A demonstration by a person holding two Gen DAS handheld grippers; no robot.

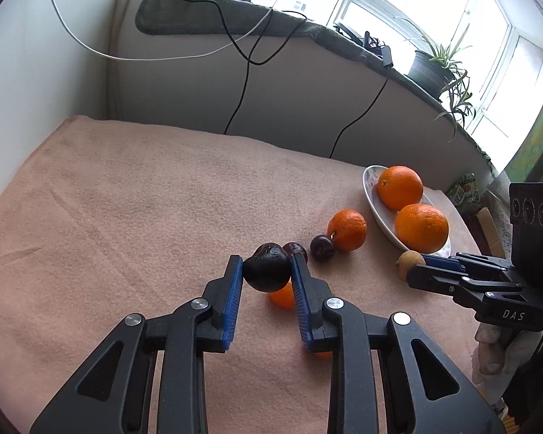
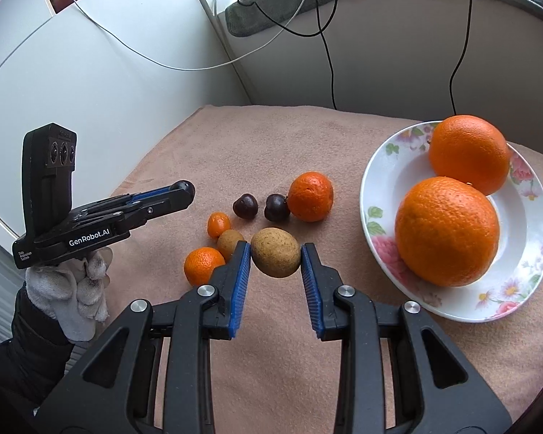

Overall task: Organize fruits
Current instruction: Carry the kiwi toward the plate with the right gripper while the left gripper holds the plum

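A table draped in a peach-pink towel (image 2: 271,325) fills the lower half of both views. At the right of the right wrist view a white flowered plate (image 2: 525,253) is set on it, with two large oranges (image 2: 447,231) resting inside. Left of the plate, at mid-frame, a mandarin (image 2: 310,197) and two dark plums (image 2: 277,207) are seen on the cloth, with small orange and tan fruits lower left of them.

The left gripper (image 1: 266,266) is clenched on a dark plum (image 1: 266,267), which is held clear of the towel at the centre of the left wrist view. The right gripper (image 2: 276,256) is clenched on a tan-brown fruit (image 2: 276,256), raised just above the cloth.

Behind the table a pale wall is seen, crossed by black and white cables (image 1: 242,83). A grey-green mat (image 1: 235,14) is laid along the sill, and bright windows and a potted plant (image 1: 441,65) occupy the upper right.
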